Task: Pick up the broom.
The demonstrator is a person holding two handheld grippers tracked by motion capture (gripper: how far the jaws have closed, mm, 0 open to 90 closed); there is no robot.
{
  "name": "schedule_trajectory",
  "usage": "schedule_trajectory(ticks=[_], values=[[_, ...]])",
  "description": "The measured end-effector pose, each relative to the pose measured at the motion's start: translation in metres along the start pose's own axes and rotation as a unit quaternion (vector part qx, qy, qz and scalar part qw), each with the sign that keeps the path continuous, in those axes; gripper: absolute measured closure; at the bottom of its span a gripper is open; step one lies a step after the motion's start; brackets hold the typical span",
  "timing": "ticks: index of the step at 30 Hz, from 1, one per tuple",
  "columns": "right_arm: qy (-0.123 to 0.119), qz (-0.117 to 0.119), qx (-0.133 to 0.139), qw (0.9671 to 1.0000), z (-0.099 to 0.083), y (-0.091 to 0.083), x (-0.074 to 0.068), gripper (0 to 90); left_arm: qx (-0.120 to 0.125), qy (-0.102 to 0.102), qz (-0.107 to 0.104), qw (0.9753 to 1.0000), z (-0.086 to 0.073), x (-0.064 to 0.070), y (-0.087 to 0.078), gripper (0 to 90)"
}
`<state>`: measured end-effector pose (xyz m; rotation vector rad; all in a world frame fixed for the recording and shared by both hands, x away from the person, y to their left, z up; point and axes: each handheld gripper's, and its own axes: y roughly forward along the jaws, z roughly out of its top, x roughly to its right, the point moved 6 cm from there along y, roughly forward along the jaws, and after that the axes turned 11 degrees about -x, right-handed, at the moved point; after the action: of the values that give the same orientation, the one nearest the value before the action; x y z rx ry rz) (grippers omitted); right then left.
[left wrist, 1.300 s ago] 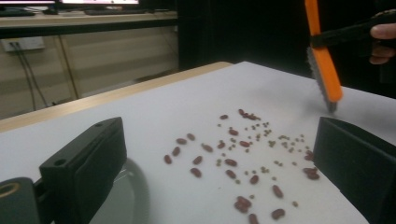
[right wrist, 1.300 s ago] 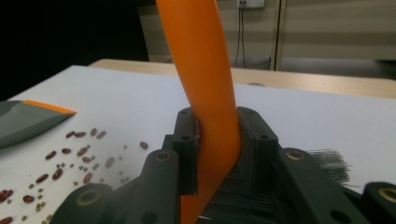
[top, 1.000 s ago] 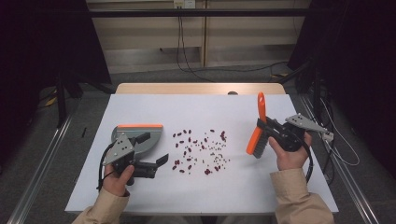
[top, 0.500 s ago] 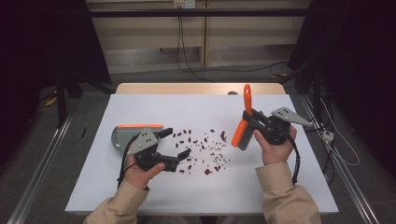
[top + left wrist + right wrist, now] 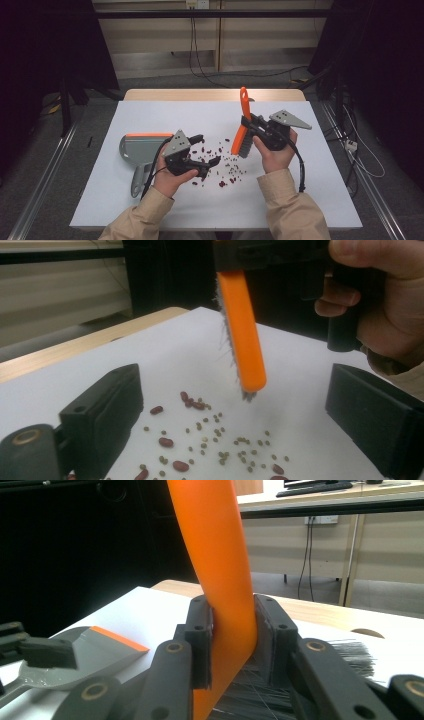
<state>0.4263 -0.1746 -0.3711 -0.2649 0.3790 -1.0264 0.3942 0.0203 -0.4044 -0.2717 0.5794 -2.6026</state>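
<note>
Your white table top [image 5: 150, 200] is matte and smooth, with a bare wooden strip along its far edge. On its left part lies the grey dustpan [image 5: 135, 150], a flat scoop with an orange lip and a short handle pointing toward you. Your right gripper [image 5: 248, 126] is clamped on the orange plastic brush [image 5: 242, 125]; its jaws pinch the smooth handle just above the grey bristles, which hang over the right side of the scattered beans [image 5: 220, 165]. Your left gripper [image 5: 207, 150] stands with its blocky black jaws spread wide and nothing between them, low over the spill. The beans are a loose mix of small dark red ovals and tiny greenish rounds. Since half a second ago, both grippers have closed in on the pile, and the left one has moved clear of the dustpan.
</note>
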Motion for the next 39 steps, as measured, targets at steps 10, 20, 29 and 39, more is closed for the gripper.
schedule_trajectory(ticks=[10,20,29,39], values=[[-0.012,0.014,-0.003,0.9998,0.004,0.026,-0.02,70.7,-0.019,-0.016,0.019,0.9995,0.001,-0.009,0.028,22.9],[-0.015,0.035,-0.007,0.9992,0.005,0.036,-0.03,70.7,-0.039,-0.036,0.028,0.9982,-0.007,-0.021,0.043,53.2],[-0.012,0.048,-0.003,0.9988,0.006,0.037,-0.037,70.3,-0.054,-0.046,0.04,0.9966,-0.009,-0.018,0.041,70.5],[0.011,0.026,0.01,0.9995,0.006,0.037,-0.038,44.8,-0.044,-0.039,0.091,0.9941,-0.011,-0.025,0.032,71.0]])
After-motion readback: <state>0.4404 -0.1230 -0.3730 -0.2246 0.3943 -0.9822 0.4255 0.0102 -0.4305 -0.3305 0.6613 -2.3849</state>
